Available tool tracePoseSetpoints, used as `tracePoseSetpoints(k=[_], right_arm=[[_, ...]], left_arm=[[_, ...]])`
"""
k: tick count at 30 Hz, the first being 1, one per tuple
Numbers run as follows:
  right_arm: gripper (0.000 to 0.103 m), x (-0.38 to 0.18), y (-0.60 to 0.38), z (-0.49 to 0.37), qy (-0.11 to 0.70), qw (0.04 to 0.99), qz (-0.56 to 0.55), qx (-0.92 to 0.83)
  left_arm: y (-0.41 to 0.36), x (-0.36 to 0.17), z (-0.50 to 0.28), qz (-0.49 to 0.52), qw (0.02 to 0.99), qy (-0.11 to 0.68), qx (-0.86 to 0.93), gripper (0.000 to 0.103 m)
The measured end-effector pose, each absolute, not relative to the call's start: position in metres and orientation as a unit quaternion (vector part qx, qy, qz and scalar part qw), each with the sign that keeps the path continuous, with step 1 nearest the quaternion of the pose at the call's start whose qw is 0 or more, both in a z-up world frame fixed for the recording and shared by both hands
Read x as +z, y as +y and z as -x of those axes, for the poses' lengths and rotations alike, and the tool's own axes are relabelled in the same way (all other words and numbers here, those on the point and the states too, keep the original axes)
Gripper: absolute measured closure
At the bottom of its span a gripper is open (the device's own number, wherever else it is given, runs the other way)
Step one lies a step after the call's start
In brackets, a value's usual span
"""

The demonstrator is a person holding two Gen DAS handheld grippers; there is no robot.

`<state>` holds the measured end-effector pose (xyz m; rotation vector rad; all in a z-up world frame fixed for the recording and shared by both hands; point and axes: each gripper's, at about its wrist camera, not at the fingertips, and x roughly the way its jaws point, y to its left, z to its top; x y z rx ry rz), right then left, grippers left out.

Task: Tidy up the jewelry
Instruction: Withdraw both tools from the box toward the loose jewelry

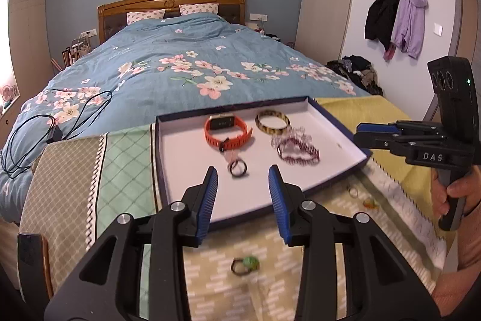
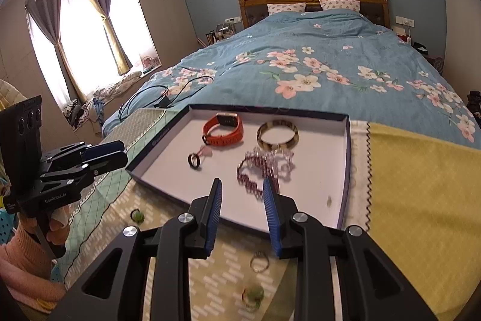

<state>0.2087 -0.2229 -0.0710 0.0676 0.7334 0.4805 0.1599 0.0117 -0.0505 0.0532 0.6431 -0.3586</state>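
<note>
Both tongs standing spread, pinching nothing: left gripper (image 1: 243, 170) and right gripper (image 2: 242, 182) hovering at lower centre over tray (image 1: 186, 158).

Left gripper (image 1: 243, 175) up close: matte black moulded frame, ribbed blue finger pads (image 1: 210, 188), round silver screw heads (image 1: 177, 206) on the linkage, triangular cut-outs below. Right gripper (image 2: 242, 188) is the same build, seen side-on with white letters "DAS" (image 1: 433, 157) and a small green light (image 1: 468, 81). The left one carries a "GenRobot.AI" mark (image 2: 57, 198). A peach-pink knitted sleeve (image 2: 22, 248) covers the person's left wrist.
</note>
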Motion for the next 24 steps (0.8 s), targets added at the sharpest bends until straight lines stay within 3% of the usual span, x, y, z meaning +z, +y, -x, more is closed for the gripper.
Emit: tracePoseSetpoints(k=[24], right_arm=[[0.070,-0.127,-0.242,-0.161,0.425,0.879,-0.059,0.206]], left_arm=[[0.001,-0.100,-0.107,-0.030,0.902,0.374,-0.211,0.066]])
